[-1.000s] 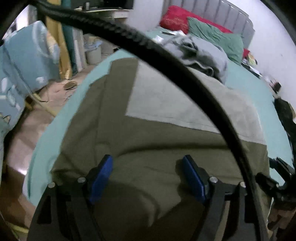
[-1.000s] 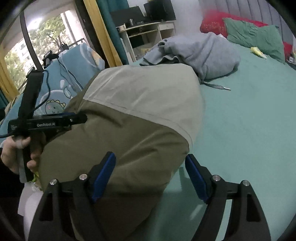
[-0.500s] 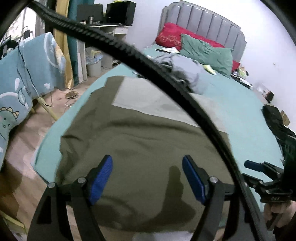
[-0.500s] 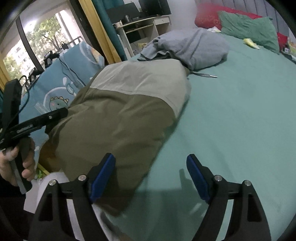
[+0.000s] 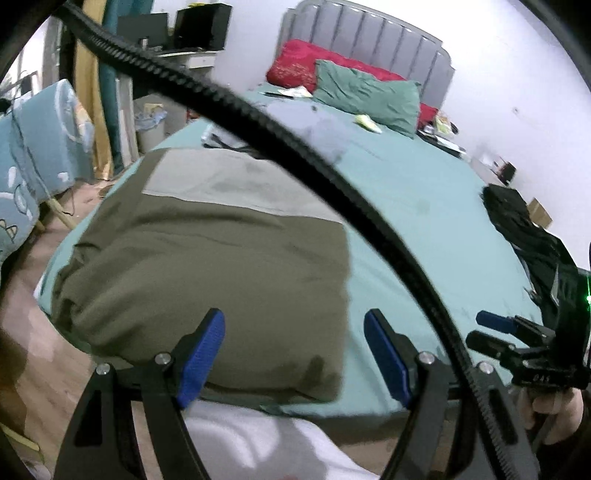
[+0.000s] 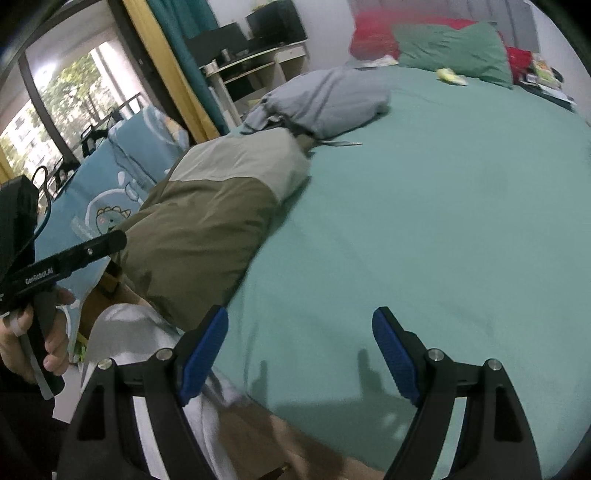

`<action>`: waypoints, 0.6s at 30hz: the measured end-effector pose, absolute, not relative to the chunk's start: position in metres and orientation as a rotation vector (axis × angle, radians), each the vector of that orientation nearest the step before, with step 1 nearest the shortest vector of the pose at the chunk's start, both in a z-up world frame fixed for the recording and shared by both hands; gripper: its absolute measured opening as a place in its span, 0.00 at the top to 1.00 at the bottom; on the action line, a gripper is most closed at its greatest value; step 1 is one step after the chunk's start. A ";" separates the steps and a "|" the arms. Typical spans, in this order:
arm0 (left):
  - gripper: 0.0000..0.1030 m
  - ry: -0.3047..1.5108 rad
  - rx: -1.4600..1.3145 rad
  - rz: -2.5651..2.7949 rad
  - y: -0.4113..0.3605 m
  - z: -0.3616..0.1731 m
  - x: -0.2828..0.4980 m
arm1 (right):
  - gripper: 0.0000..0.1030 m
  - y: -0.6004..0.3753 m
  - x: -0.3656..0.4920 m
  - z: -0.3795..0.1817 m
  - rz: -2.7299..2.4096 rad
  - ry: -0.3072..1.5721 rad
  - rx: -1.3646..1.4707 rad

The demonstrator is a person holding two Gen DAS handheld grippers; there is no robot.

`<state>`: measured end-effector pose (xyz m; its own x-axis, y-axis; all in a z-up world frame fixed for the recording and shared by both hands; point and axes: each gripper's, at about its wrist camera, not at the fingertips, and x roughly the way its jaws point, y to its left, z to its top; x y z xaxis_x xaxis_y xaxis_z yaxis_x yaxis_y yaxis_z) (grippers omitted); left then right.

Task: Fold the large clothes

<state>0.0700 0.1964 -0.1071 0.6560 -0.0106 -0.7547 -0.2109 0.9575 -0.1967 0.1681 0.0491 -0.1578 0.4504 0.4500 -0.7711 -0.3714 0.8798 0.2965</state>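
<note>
Left wrist: puffy rectangular olive garment [image 5: 207, 273]

Much of the bed is screened or smeared from here.

A black ribbed cable [image 5: 295, 147] crosses the left wrist view, covering part of the olive and grey folded garment [image 5: 207, 266] and most of the grey clothing heap [image 6: 328, 99] behind it. The red pillow [image 6: 373, 35] is blurred. Small clutter on the bedside surface [image 5: 443, 129] is too small to tell.

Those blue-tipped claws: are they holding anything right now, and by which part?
Nothing. The left gripper and the right gripper are open and empty above the folded olive garment.
</note>
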 end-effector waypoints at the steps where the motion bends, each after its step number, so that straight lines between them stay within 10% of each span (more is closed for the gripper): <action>1: 0.25 0.852 -0.275 0.108 0.193 -0.106 0.070 | 0.23 0.037 0.162 -0.155 0.497 0.975 0.096; 18: 0.13 0.682 -0.233 0.093 0.090 -0.050 0.045 | 0.21 -0.103 0.086 -0.106 0.296 0.876 0.173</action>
